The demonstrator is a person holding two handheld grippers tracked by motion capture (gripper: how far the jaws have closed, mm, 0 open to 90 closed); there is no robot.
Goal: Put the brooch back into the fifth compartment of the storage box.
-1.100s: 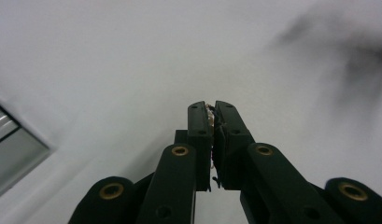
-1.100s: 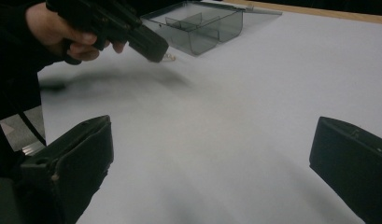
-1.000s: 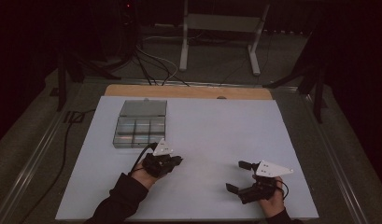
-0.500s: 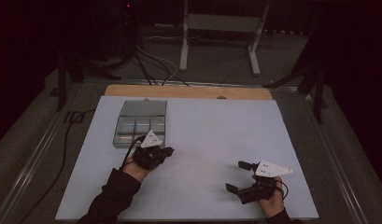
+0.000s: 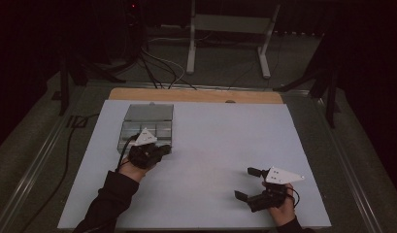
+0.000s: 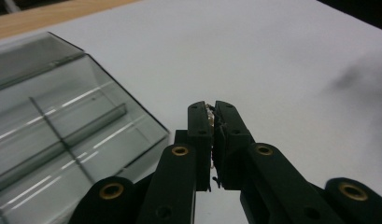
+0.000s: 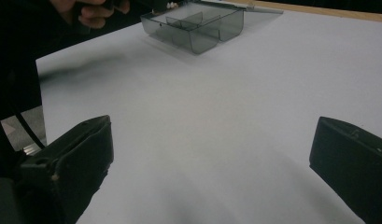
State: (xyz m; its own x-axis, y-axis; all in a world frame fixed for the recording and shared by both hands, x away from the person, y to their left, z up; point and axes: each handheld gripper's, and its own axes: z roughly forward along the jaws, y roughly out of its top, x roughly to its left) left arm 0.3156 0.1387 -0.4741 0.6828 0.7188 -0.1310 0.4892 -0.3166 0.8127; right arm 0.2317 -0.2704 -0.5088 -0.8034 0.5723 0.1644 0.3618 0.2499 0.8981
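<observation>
The left gripper (image 5: 159,149) pinches a tiny pale object (image 6: 209,113), too small to identify, just at five o'clock of the grey transparent plastic compartment box (image 5: 146,125); the right gripper (image 5: 247,183) rests released, jaws wide apart, on the white table sheet (image 5: 220,145).

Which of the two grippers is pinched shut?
The left gripper, the one by the clear box. Its jaws are pressed together on something tiny and pale. The right gripper has its jaws wide apart over bare table.
</observation>
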